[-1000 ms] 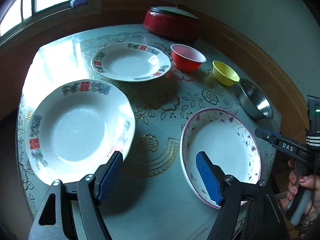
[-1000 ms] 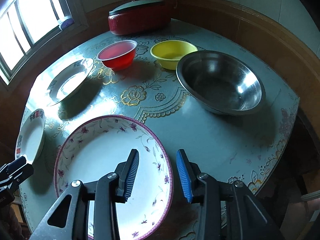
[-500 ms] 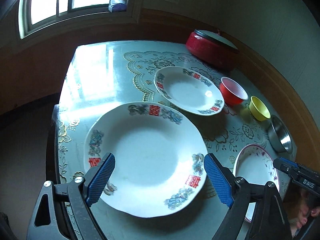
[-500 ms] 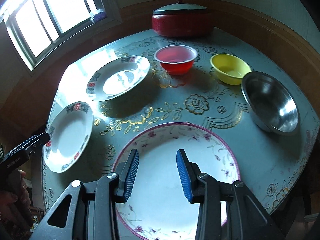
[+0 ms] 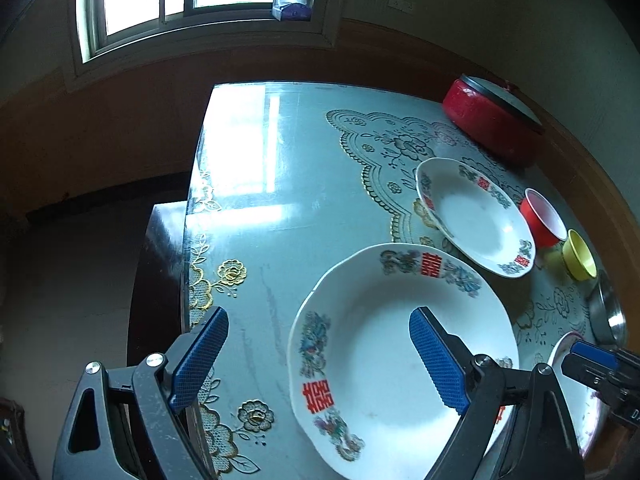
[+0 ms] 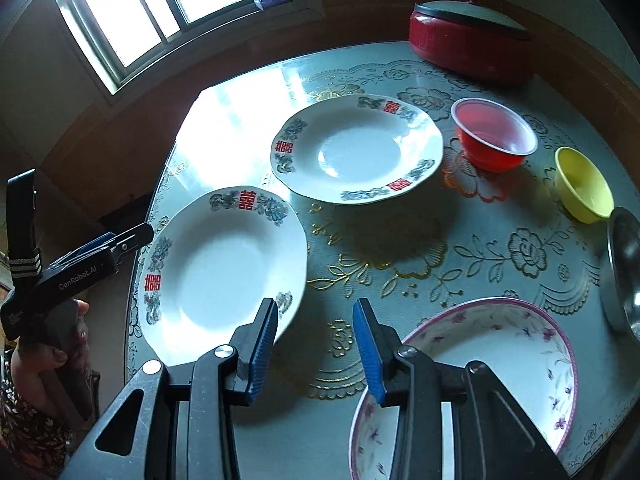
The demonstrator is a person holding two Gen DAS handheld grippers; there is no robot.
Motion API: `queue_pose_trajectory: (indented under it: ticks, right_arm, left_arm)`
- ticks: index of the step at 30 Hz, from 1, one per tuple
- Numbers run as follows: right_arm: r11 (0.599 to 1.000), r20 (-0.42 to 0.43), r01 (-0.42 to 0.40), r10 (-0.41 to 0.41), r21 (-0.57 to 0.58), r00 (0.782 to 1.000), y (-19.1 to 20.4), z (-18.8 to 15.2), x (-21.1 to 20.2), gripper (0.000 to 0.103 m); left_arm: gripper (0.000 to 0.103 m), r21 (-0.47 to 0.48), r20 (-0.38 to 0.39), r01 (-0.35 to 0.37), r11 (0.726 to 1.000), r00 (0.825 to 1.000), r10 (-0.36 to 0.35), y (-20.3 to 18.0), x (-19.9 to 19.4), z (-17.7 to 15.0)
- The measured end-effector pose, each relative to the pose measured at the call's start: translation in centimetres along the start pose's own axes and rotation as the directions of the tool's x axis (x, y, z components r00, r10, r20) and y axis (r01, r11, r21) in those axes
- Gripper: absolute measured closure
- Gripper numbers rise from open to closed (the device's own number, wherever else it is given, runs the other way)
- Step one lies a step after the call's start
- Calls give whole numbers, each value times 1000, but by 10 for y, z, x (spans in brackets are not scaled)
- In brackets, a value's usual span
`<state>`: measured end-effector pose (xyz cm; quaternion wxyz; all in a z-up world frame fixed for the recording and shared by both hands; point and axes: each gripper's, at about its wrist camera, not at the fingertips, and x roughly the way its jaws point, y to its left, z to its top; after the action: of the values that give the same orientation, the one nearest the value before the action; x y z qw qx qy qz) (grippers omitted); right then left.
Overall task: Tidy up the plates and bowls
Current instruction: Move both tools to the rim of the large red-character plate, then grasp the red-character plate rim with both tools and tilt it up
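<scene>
A white plate with red characters (image 5: pixel 360 360) (image 6: pixel 224 264) lies at the table's near left. My left gripper (image 5: pixel 318 314) hovers open and wide over it, with the plate's left rim between the fingers and no pad touching it. A matching plate (image 5: pixel 476 216) (image 6: pixel 356 148) sits farther back. A pink-rimmed floral plate (image 6: pixel 500 360) lies near right. My right gripper (image 6: pixel 316 306) stands open and narrower over the bare cloth between the near white plate and the floral plate, holding nothing. Along the right edge stand a red bowl (image 6: pixel 494 138), a yellow bowl (image 6: pixel 584 184) and a steel bowl (image 6: pixel 624 268).
A red pot with a dark lid (image 6: pixel 468 48) stands at the back of the table (image 5: pixel 280 184). The left part of the cloth is bare and bright with window glare. Beyond the left edge the floor drops away. A person's hand (image 6: pixel 52 340) holds the left gripper's handle.
Both grippers swept left. The left one went from the gap between two plates to the near white plate's left rim and spread wider. The right one left the floral plate for the bare cloth.
</scene>
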<state>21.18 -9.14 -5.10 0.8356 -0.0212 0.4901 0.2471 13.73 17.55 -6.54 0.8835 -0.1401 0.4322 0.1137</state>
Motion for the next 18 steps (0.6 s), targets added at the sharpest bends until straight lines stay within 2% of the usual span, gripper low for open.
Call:
queue_pose_trajectory:
  ticks: [8, 18]
  right_arm:
    - [1000, -64, -15, 16, 14, 998, 9, 26, 48, 64]
    - [998, -135, -20, 28, 57, 990, 5, 31, 83, 64]
  left_arm:
    - [10, -22, -52, -6, 1000, 999, 5, 16, 26, 1]
    - [10, -48, -88, 48, 998, 995, -52, 19, 46, 0]
